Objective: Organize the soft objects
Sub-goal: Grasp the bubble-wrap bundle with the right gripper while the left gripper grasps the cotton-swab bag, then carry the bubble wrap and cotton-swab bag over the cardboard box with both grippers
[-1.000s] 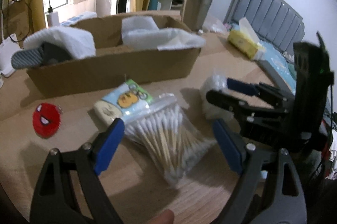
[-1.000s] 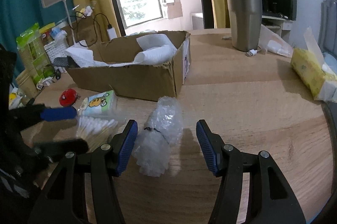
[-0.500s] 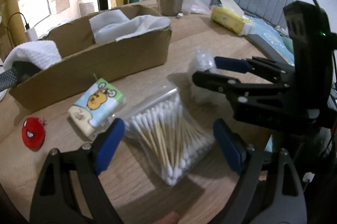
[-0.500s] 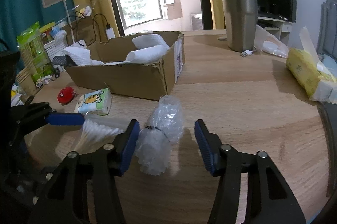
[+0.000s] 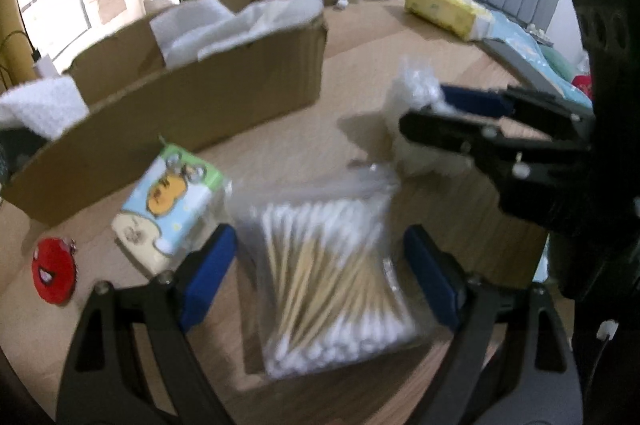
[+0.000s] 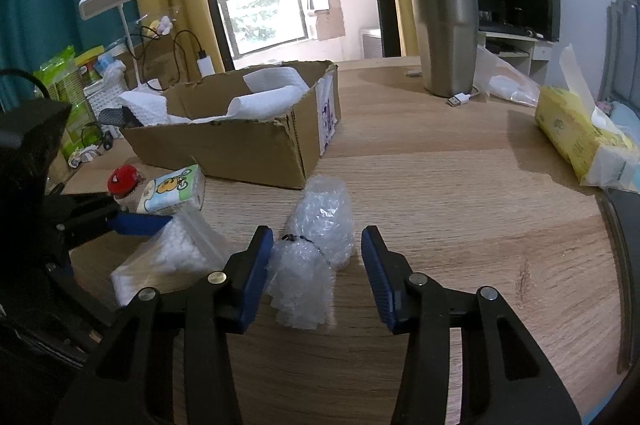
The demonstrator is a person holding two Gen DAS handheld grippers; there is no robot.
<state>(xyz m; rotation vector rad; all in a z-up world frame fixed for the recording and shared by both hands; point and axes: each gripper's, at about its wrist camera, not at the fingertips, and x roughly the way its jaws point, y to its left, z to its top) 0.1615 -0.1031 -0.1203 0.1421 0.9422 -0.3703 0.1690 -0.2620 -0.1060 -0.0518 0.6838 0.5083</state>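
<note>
My right gripper (image 6: 314,275) has just been closing, its fingers (image 6: 254,277) narrowing around the bubble wrap bundle (image 6: 316,245), which sits between them on the tabletop (image 6: 460,193) just in front of the cardboard box (image 6: 240,145); the left pad looks to brush the wrap, the right one shows a gap, so I judge it not yet clamped. My left gripper (image 5: 320,277) has swung in and rolled over the bag of cotton swabs (image 5: 324,273), fingers wide apart on either side of it, touching nothing. That bag lies in front of the box too, beside the tissue pack (image 5: 172,201) with its cartoon print. I read this as both hands set for a pickup, the box being the likely destination. No writing is legible: the box's end label and the yellow tissue packet (image 6: 576,141) are too blurred.
</note>
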